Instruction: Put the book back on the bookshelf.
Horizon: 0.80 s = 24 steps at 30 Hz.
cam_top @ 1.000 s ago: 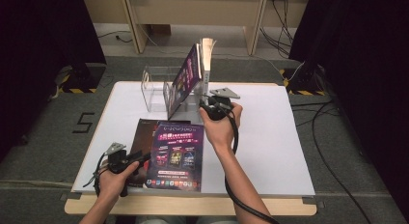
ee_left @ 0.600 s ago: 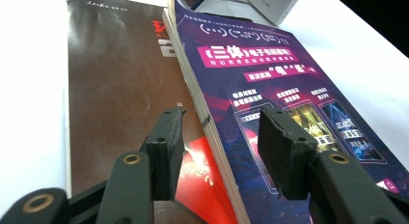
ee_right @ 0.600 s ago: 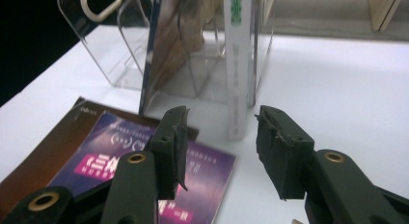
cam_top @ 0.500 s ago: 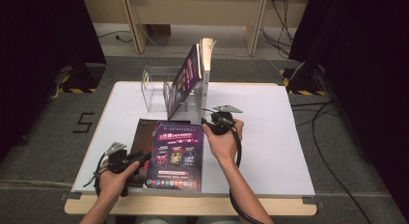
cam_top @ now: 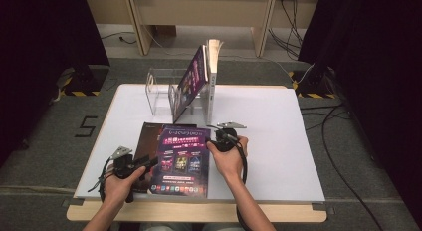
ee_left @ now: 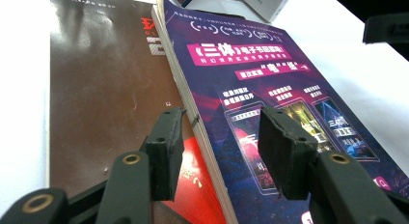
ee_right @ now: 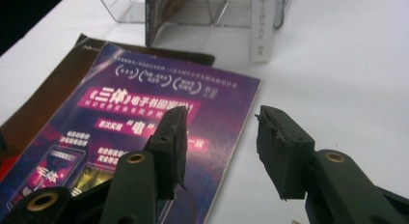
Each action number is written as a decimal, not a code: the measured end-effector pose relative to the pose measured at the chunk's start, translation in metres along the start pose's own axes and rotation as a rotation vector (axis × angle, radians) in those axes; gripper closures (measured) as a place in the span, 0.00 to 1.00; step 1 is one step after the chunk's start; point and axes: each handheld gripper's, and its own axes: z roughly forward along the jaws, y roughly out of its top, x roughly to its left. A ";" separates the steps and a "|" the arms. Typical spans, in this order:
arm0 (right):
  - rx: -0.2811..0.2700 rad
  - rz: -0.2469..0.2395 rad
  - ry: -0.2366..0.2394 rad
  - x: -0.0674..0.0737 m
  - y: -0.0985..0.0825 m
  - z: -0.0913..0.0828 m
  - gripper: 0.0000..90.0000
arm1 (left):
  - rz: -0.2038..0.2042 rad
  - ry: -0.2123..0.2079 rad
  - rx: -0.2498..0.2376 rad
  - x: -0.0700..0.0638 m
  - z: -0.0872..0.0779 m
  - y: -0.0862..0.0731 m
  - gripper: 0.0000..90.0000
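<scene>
Flat on the white bench [cam_top: 278, 136], a purple glossy paperback with Chinese lettering [cam_top: 181, 160], lying partly over a dark brown book [cam_top: 149, 134] that juts out on the paperback's left. At the paperback's near left corner, the left gripper [ee_left: 219, 151], fingers [ee_left: 166, 147] spread, one over the brown cover and one over the purple cover, astride the paperback's page edge without pinching it. At the paperback's right edge, toward its far corner, the right gripper [ee_right: 222, 147], fingers [ee_right: 284, 147] also spread wide, one above the purple cover and the other above bare bench just right of that edge, nothing held between them; contact with the cover cannot be told. Beyond the paperback's far edge, a clear acrylic book stand [cam_top: 161, 94] with a second purple book [cam_top: 191, 81] leaning in it and a slim white upright book [cam_top: 213, 74] beside that. Well apart from the paperback, black cables [cam_top: 328, 116] on the grey floor beyond the bench's right side.
</scene>
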 end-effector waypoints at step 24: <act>0.145 0.078 0.098 -0.002 -0.035 0.016 0.60 | 0.003 -0.006 0.021 -0.002 0.006 -0.003 0.57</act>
